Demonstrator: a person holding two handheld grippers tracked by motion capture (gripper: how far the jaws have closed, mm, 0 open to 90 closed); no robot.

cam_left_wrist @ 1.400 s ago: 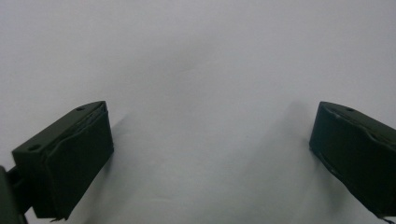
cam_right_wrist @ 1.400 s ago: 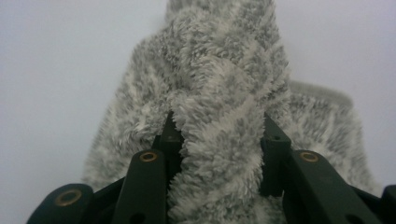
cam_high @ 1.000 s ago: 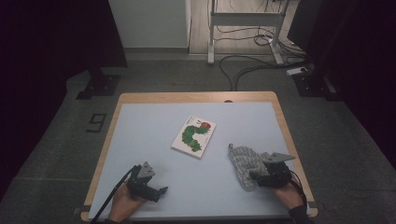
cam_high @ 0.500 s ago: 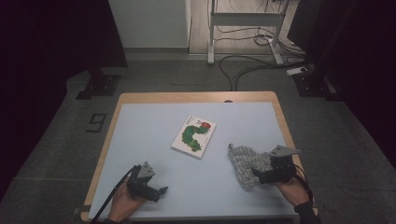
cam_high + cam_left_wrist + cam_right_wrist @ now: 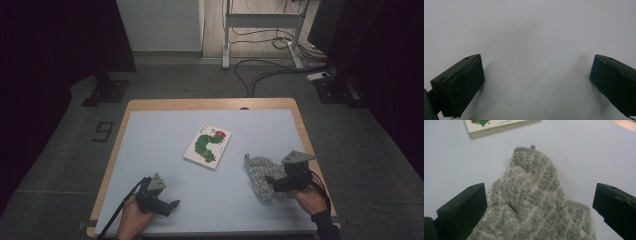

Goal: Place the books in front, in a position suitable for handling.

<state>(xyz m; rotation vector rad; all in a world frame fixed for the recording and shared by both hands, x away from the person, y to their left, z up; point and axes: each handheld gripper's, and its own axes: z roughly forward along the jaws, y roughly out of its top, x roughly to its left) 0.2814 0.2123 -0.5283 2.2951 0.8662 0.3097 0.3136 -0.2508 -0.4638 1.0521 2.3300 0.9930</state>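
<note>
A grey knitted cloth lies crumpled on the pale blue table top at the front right. My right gripper hovers over its right part, pointing left. In the right gripper view the cloth lies between and below the wide-spread jaws of my right gripper, and neither pad presses on it. These jaws have just been opening. My left gripper rests at the front left. In the left gripper view my left gripper stands open over bare table.
A picture book with a green caterpillar on its cover lies flat at the table's middle, and its edge shows beyond the cloth. A wooden rim borders the table. Cables and a desk frame stand on the floor behind.
My right gripper has risen a little above the cloth and shifted slightly right. The cloth stays on the table. The left gripper and the book have not moved.
</note>
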